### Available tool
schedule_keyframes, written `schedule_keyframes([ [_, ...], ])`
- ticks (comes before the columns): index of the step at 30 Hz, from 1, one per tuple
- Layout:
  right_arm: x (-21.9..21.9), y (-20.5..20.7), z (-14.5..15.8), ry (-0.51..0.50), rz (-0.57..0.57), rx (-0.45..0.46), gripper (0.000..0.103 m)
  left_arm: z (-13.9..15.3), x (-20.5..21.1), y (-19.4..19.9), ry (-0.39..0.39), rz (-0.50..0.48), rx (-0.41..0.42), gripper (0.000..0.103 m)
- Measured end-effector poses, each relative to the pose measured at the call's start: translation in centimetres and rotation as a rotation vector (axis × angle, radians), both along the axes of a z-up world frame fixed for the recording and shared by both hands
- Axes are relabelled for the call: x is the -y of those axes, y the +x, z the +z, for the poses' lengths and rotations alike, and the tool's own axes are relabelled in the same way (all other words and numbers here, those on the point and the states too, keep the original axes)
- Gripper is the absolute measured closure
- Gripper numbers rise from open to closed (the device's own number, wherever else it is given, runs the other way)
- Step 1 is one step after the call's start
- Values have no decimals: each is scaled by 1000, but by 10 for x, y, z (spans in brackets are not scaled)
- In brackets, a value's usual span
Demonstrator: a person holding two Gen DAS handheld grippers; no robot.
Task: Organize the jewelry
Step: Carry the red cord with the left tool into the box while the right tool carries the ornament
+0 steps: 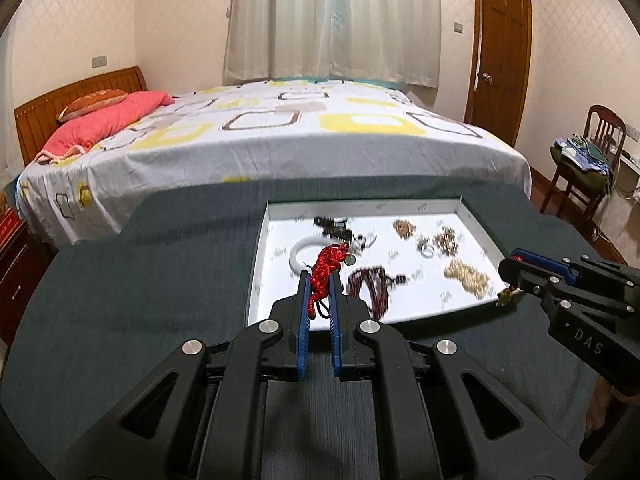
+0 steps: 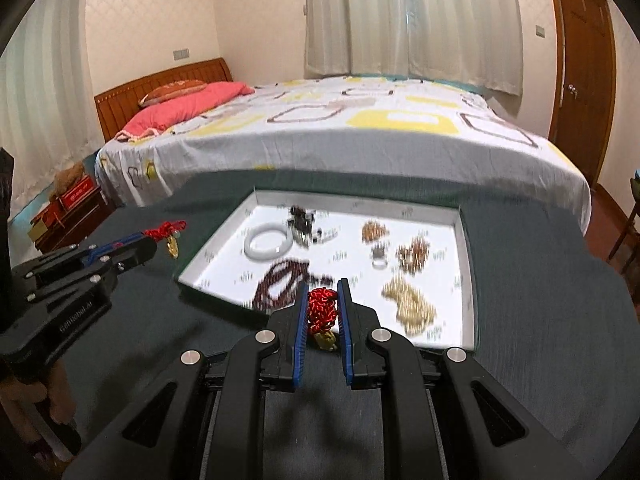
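Bedroom setting: bed [image 1: 280, 128] beyond, dark table [image 1: 140, 280] in front. On table, shallow white tray [image 2: 466, 240] holding loose jewelry.

Tray contents, blurred: white bangle [image 2: 266, 243] at left; dark bead strand [image 2: 280, 282] near front edge; pale bead pile [image 2: 408, 306] at front right; brown bead clusters [image 2: 414, 256] and small ring [image 2: 379, 258] toward right; dark tangle [image 2: 302, 220] at back.

Left gripper [image 1: 320, 280]: jaws closed on red cord [image 1: 326, 270], held above tray's front left corner; small gold charm hanging below, seen from right wrist view. Right gripper [image 2: 323, 300]: jaws closed on second red cord [image 2: 322, 306], gold charm [image 2: 325, 340] dangling beneath, held above tray's front edge.

Step in hand, as judged: two corded charms lifted clear of tray, one per gripper, carry phase. Destination not in view; cannot tell where either piece belongs.

Next move calls for: steady carry with cords kept apart to prevent tangling; clearance over tray wall; lowering until charm rests on surface before releasing grip; placing each piece separate from bead piles.
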State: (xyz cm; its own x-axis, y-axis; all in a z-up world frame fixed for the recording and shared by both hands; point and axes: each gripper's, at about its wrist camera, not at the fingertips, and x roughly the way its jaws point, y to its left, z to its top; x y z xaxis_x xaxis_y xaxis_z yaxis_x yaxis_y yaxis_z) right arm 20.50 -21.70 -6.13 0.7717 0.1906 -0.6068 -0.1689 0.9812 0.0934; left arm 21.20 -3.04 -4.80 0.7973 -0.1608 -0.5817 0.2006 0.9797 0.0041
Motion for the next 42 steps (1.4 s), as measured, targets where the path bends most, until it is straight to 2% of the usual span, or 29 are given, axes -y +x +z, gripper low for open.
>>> schedule_keyframes([
  [8,-1,30,17,18,-22,65,88,5,3,28,-3,12,41,94],
  [11,-1,42,11,24,-36,66,88,-3,3,40,0,19,34,94],
  [19,-5,65,-37,19,-45,-41,88,-53,0,66,17,46,-62,94],
  [26,-5,79,-75,-8,-53,-141,88,-83,-1,81,39,44,-127,94],
  [42,-13,88,-87,-17,-44,-178,88,-99,2,97,41,34,-215,94],
])
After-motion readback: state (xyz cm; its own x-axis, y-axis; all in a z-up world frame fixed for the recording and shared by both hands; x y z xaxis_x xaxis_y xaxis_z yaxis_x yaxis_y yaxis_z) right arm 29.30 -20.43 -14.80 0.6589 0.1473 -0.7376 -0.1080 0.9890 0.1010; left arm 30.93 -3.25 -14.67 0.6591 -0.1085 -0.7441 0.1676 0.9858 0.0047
